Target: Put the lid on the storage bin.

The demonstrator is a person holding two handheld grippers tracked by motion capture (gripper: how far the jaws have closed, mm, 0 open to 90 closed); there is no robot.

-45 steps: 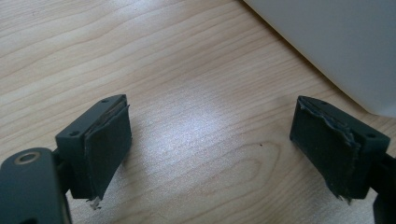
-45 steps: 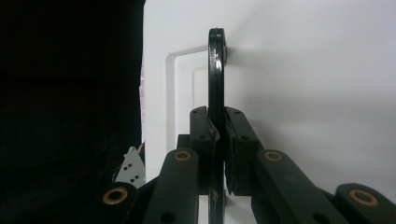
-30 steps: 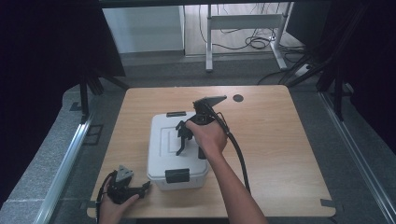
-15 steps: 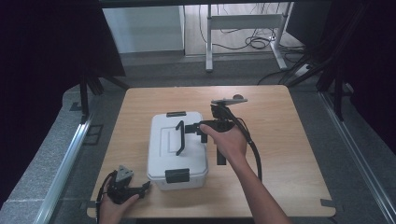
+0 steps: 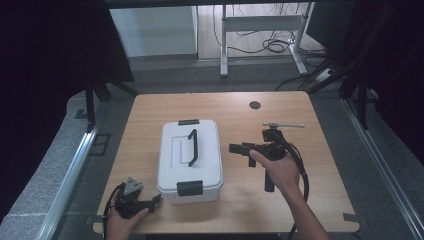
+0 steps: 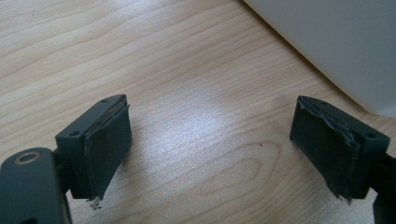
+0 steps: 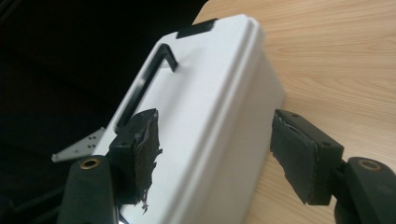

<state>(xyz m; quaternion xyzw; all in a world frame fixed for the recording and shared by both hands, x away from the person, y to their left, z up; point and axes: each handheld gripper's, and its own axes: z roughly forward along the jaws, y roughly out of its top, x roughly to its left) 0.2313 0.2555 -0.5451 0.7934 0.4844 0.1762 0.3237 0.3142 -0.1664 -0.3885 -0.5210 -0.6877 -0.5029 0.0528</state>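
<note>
Hand-held gripper (image 6: 210,154) jaws wide apart, w/ white box (image 6: 336,42) corner nearby.

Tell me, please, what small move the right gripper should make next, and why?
Probably ease the right gripper leftward to the white box. Its jaws stand open, facing the box's side, apart from it; the handle lies flat and both latches look shut.

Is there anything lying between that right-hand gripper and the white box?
Nothing visible. The right gripper is open, pointing at the side of the white box, with bare table between them. Its own view looks straight at the box.
</note>
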